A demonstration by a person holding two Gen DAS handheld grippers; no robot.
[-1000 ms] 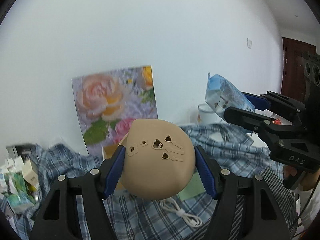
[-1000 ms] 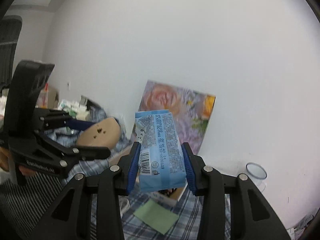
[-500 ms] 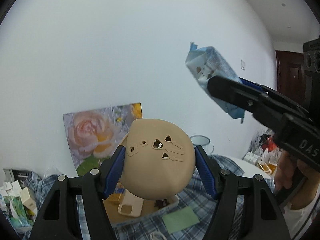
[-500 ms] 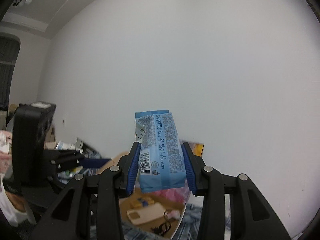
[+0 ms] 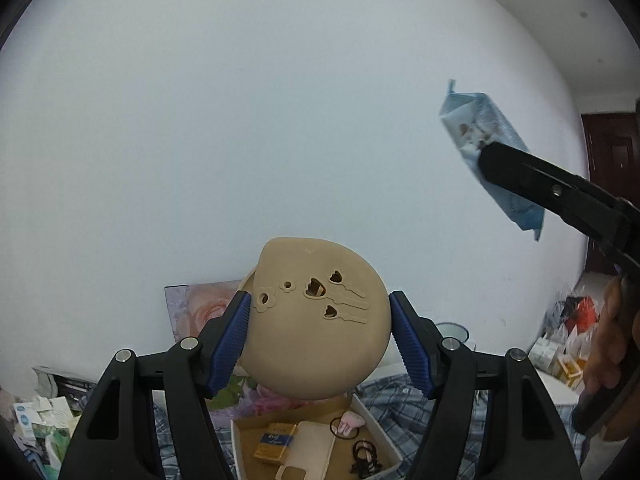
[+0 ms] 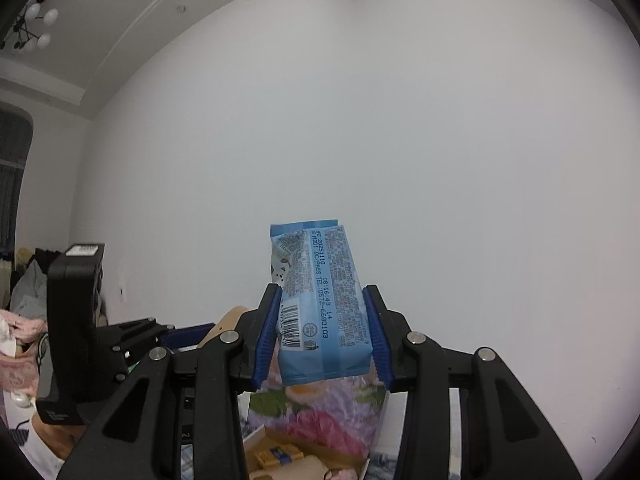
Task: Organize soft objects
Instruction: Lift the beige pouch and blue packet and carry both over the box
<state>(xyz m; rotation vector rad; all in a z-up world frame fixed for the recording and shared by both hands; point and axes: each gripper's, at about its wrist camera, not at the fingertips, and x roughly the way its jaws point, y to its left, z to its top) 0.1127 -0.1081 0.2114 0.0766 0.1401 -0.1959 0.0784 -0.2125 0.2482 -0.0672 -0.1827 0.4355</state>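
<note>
My left gripper point(image 5: 320, 330) is shut on a round tan soft case point(image 5: 316, 320) with heart and flower cut-outs, held high before a white wall. My right gripper point(image 6: 323, 330) is shut on a light-blue tissue packet point(image 6: 320, 308) printed with text and a barcode. In the left wrist view that packet point(image 5: 486, 148) shows at upper right, pinched by the other gripper's black finger point(image 5: 532, 180). In the right wrist view the left gripper's body point(image 6: 80, 332) stands at the left, and an edge of the tan case point(image 6: 228, 322) peeks out beside it.
Below lies an open cardboard box point(image 5: 384, 428) holding a phone case point(image 5: 308, 452), a yellow pack point(image 5: 274, 442) and black hair ties point(image 5: 364, 456), on a blue plaid cloth point(image 5: 400, 396). A flower picture point(image 5: 196, 308) leans on the wall. Small boxes point(image 5: 36, 420) crowd the left; a dark door point(image 5: 608, 184) stands at the right.
Both grippers have risen with their loads and tilted upward, so the wall fills more of each view. The table, box and flower picture have slid to the bottom.
</note>
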